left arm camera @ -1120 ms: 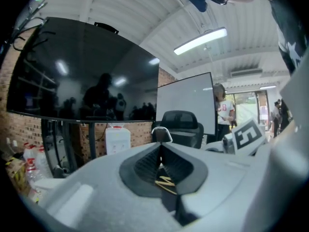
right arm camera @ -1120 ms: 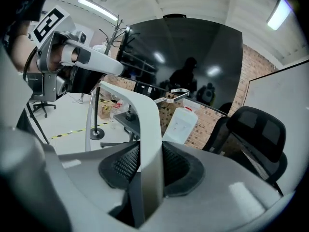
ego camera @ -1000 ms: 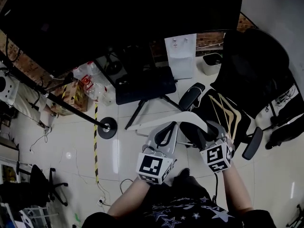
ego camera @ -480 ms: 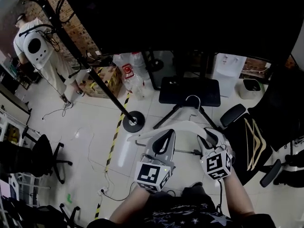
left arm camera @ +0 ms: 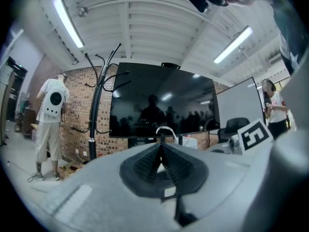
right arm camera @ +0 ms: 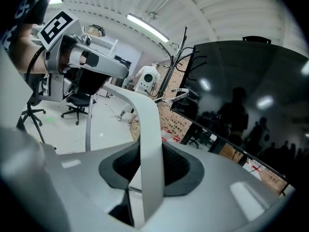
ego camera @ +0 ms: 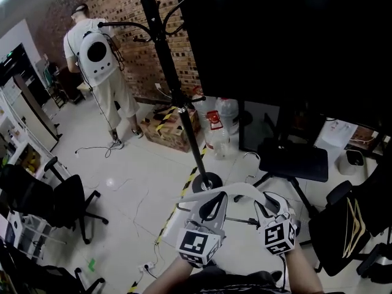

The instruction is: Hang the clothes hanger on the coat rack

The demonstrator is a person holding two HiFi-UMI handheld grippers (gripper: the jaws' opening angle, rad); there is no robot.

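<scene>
We see white plastic hanger (ego camera: 236,190) held off floor, approx level, wire hook pointing away from us. Black coat rack (ego camera: 184,106) stands upright on round base by brick wall (ego camera: 131,8), well apart from hanger.

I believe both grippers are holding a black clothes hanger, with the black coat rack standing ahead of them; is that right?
Not quite: the clothes hanger is white, not black, as the right gripper view shows plainly. The rest holds: the left gripper and the right gripper both hold it, with the black coat rack standing ahead of them.
</scene>
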